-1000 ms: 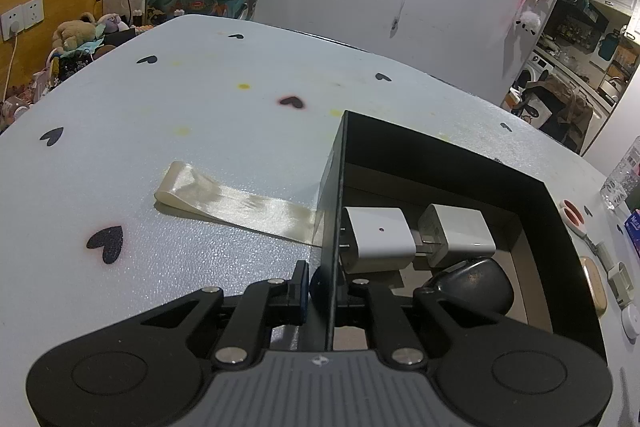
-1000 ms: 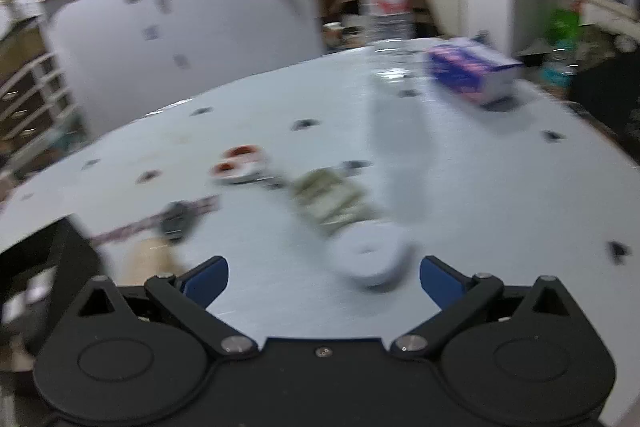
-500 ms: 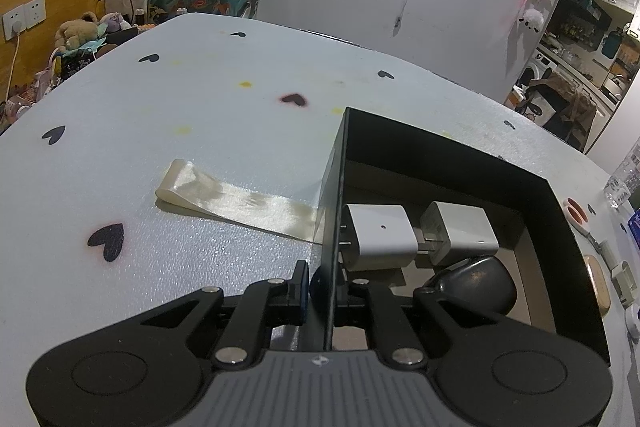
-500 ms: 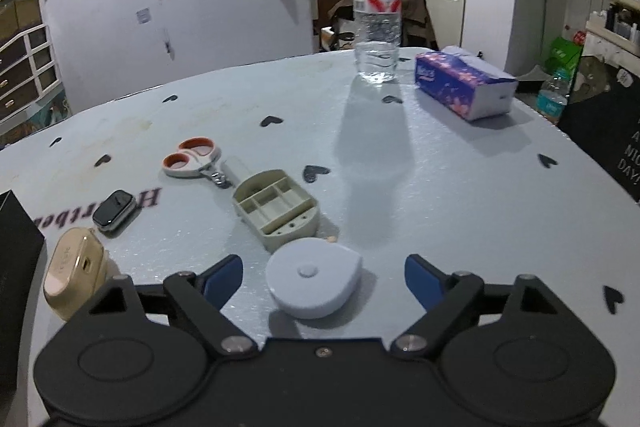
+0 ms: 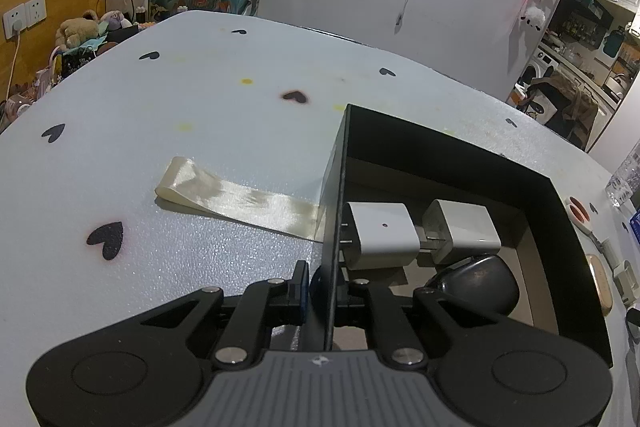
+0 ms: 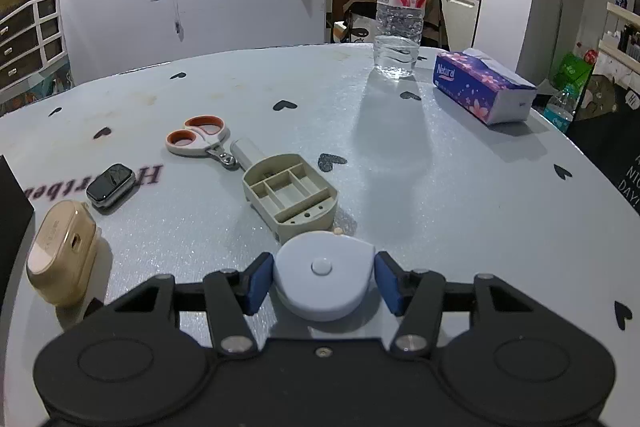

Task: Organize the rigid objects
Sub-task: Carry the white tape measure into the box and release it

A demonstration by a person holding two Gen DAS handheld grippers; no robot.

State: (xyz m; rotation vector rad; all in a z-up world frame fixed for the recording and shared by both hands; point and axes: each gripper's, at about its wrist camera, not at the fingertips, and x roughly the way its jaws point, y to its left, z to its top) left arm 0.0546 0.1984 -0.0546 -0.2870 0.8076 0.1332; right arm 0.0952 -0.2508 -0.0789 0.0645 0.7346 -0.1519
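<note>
My left gripper [image 5: 324, 285] is shut on the near left wall of a black box [image 5: 460, 155]. Inside the box lie two white chargers [image 5: 382, 233] and a dark rounded object [image 5: 480, 285]. My right gripper [image 6: 322, 283] is shut on a round white tape measure [image 6: 322, 277] that rests on the table. Beyond it lie a beige compartment tray [image 6: 290, 193], orange-handled scissors [image 6: 200, 139], a smartwatch [image 6: 110, 183] and a gold case [image 6: 62, 251].
A cream ribbon [image 5: 236, 199] lies on the table left of the box. A water bottle [image 6: 400, 11] and a purple tissue pack [image 6: 482, 91] stand at the far right. The box corner [image 6: 10, 195] shows at the left of the right wrist view.
My right gripper moved forward around the tape measure and its fingers closed onto its sides. The left gripper stayed clamped on the box wall.
</note>
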